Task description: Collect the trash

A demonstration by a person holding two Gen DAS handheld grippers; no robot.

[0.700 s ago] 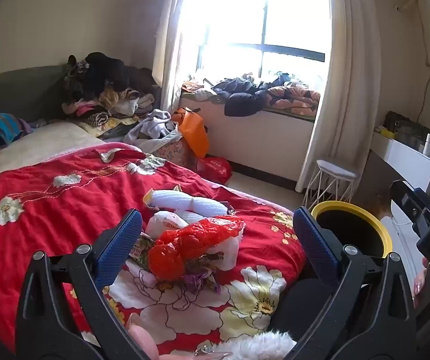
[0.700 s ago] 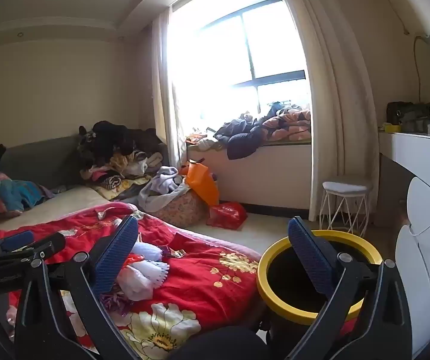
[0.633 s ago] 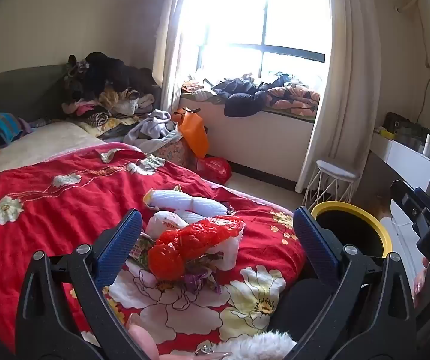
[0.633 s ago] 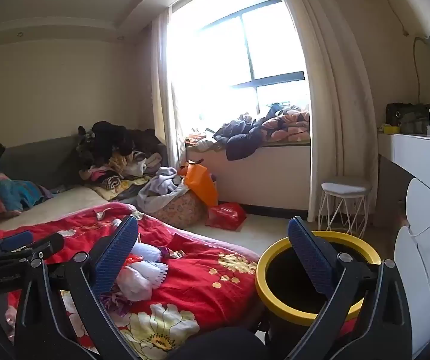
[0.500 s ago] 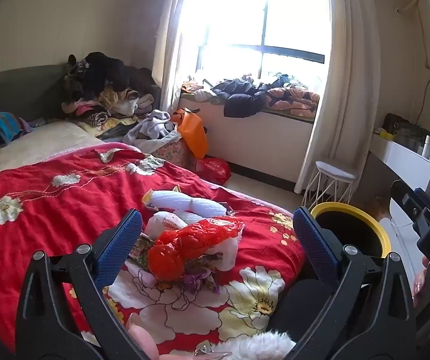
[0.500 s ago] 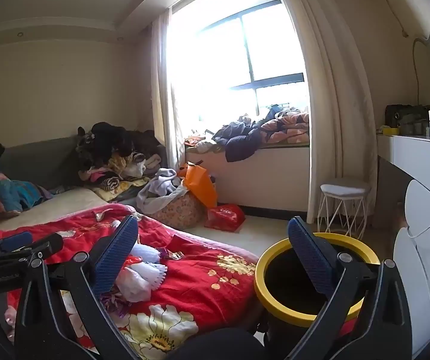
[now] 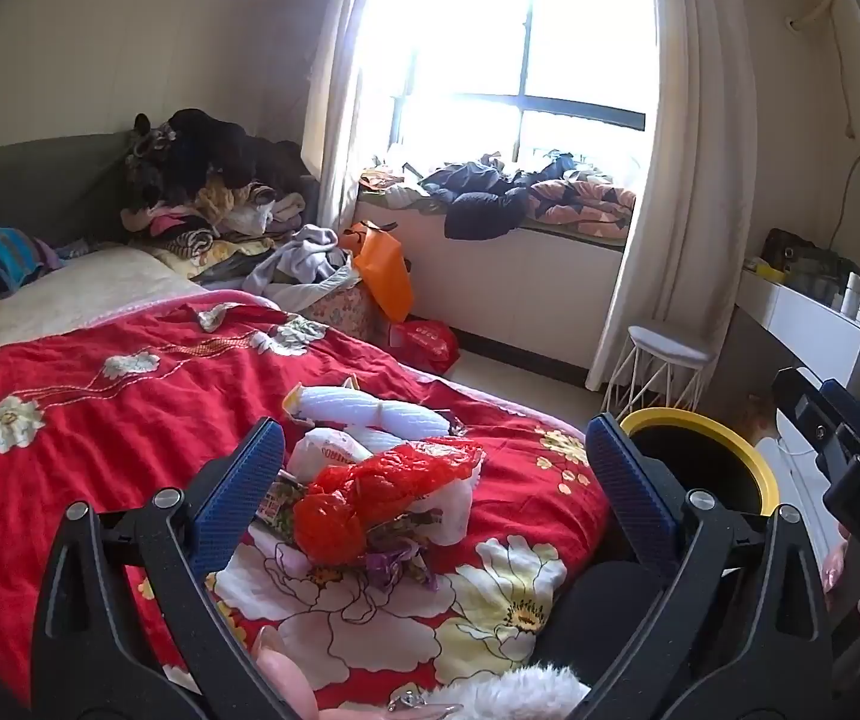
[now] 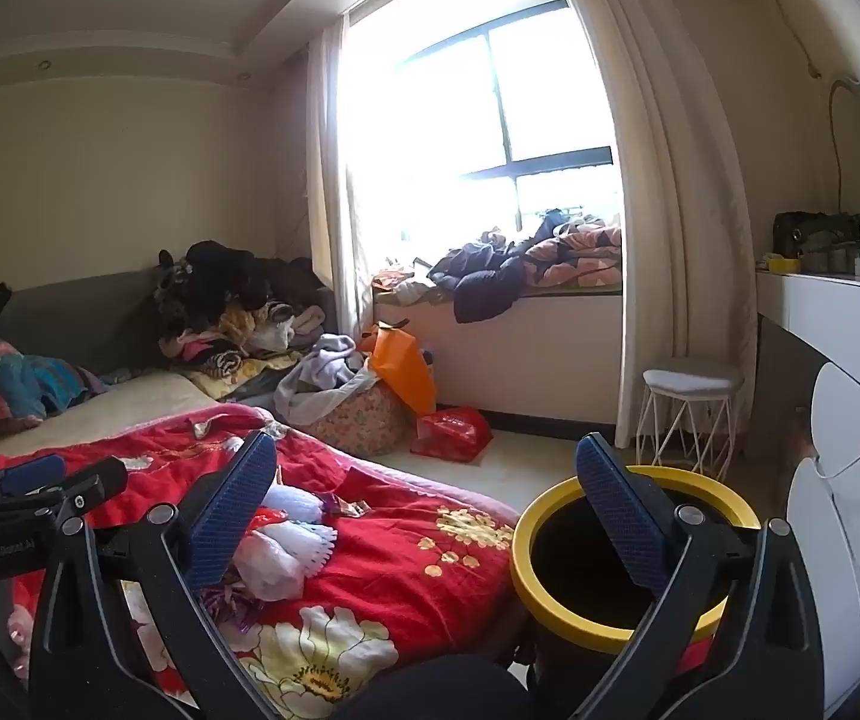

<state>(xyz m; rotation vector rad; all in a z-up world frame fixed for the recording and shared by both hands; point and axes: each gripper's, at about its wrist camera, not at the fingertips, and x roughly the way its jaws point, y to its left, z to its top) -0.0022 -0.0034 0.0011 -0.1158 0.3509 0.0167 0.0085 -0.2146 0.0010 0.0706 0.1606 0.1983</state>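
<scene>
You are at the start: both tools gape empty, left tool aimed at the trash pile on the bed, right tool near the yellow-rimmed bin. Next, lower the left tool over the red bag and close.

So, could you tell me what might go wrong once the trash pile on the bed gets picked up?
1. The pile is loose: a red plastic bag, white wrappers and small foil scraps. One grab by the open left hand-held gripper may well leave bits behind.
2. It lies on the red floral quilt, which the fingers might snag.
3. The yellow-rimmed bin stands off the bed's edge, so scraps could drop on the way.
</scene>
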